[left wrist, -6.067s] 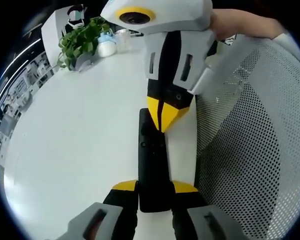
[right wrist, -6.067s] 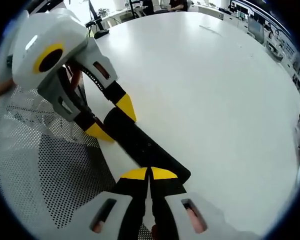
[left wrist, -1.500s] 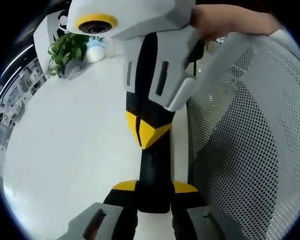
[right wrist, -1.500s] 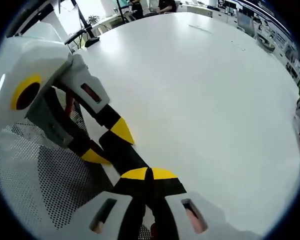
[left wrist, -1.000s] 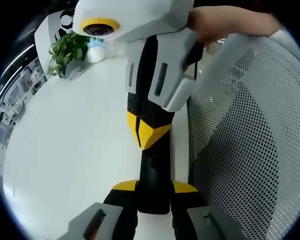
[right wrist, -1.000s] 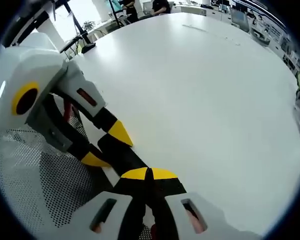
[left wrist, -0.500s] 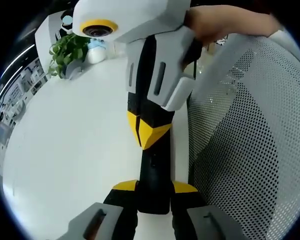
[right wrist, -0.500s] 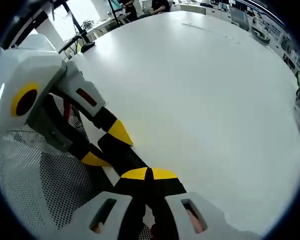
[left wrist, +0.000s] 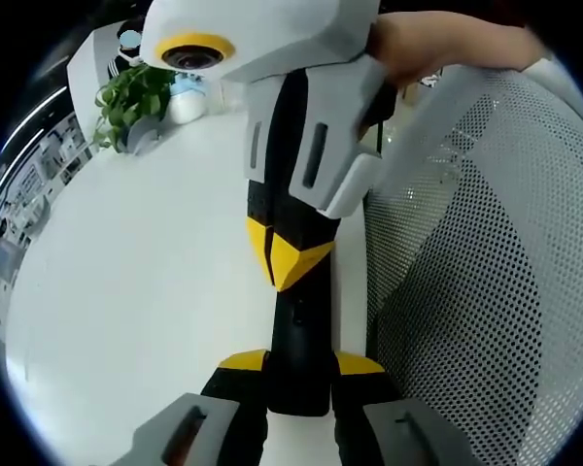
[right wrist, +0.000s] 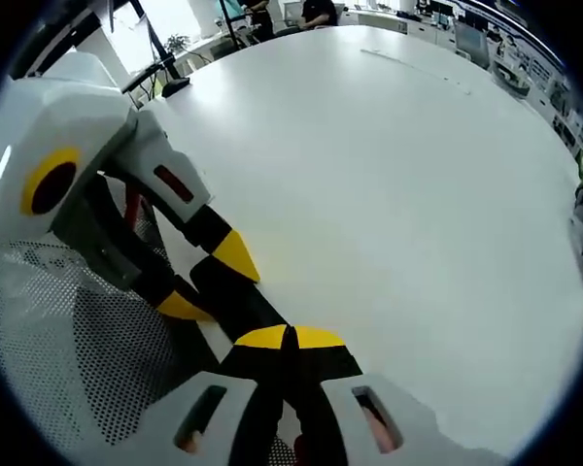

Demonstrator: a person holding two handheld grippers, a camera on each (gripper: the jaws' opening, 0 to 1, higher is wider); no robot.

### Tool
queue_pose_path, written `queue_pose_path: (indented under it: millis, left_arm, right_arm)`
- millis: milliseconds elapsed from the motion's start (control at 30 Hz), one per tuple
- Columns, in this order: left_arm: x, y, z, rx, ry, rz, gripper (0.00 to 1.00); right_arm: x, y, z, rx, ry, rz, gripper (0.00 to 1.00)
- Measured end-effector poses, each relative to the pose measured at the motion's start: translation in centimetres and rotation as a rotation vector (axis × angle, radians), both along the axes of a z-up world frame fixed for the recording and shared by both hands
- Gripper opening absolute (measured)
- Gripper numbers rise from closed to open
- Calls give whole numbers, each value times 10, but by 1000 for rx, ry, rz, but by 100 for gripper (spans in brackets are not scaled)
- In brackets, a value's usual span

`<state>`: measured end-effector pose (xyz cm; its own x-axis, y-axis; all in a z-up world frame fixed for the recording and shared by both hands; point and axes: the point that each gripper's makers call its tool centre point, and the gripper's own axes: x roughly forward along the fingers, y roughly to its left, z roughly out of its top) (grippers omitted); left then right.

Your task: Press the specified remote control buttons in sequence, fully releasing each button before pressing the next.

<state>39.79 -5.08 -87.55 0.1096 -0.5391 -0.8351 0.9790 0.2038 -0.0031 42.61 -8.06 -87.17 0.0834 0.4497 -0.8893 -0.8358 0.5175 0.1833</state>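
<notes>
black remote, white table, yellow-tipped tools, perforated grey chair.

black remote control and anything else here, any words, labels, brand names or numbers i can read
None can be read.
Black remote control: small marks on its face, too small and blurred to read.
White container beside the green potted plant: bluish label, blurred.

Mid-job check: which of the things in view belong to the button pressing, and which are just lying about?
In the job:
remote control, clamped at its near end by the left gripper
right gripper, tips shut, on the remote

Lying about:
mesh chair
potted plant
white table
</notes>
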Motion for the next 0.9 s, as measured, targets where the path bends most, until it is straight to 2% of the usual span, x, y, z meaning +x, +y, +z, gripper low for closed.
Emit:
queue_pose_path:
  millis: [167, 400, 767, 900]
  left_arm:
    - [0, 0, 0, -1, 4, 6, 24]
    - [0, 0, 0, -5, 5, 10, 24]
    - [1, 0, 0, -10, 5, 12, 24]
    - [1, 0, 0, -13, 5, 14, 24]
  right_arm:
    - [0, 0, 0, -3, 9, -7, 0]
    - [-2, 1, 1, -24, -25, 42, 0]
    - [-3, 0, 1, -23, -16, 37, 0]
    - [-9, 3, 3, -8, 13, 43, 0]
